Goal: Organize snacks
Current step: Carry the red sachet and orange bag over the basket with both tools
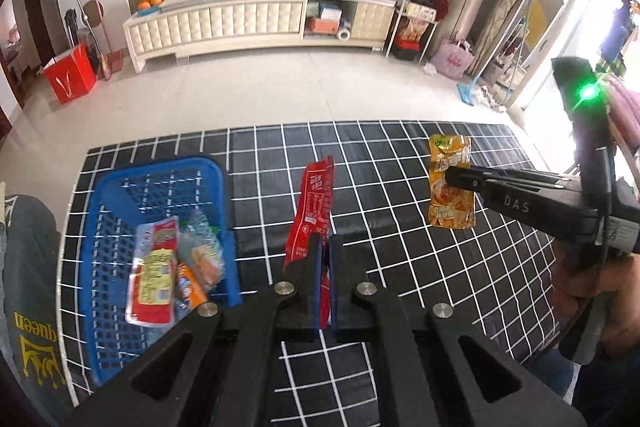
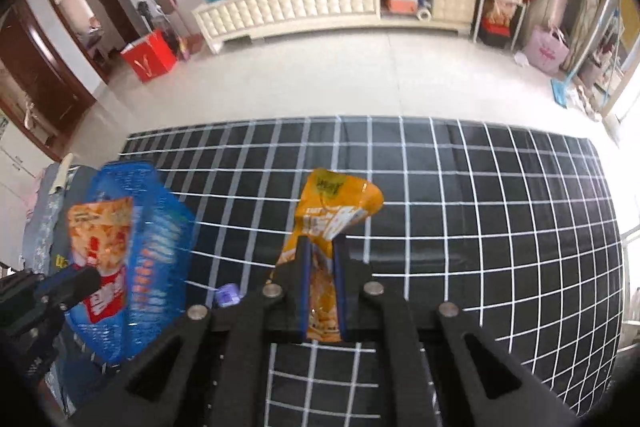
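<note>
My left gripper (image 1: 325, 241) is shut on a long red snack packet (image 1: 314, 207), held upright above the black grid cloth (image 1: 400, 267). To its left stands a blue plastic basket (image 1: 100, 211) with several snack packs (image 1: 160, 267) inside. In the right wrist view my right gripper (image 2: 322, 243) is shut on an orange-yellow pouch (image 2: 332, 207) over the middle of the cloth (image 2: 480, 227). The same pouch (image 1: 450, 183) hangs from the right gripper (image 1: 456, 179) in the left wrist view. The left gripper (image 2: 80, 281) with its packet (image 2: 100, 247) shows in front of the basket (image 2: 164, 239).
A small purple object (image 2: 228, 295) lies on the cloth beside the basket. A grey fabric with "queen" print (image 1: 28, 287) sits at the table's left edge. A hand (image 1: 600, 287) holds the right gripper. Tiled floor and a white cabinet (image 1: 256, 23) lie beyond the far edge.
</note>
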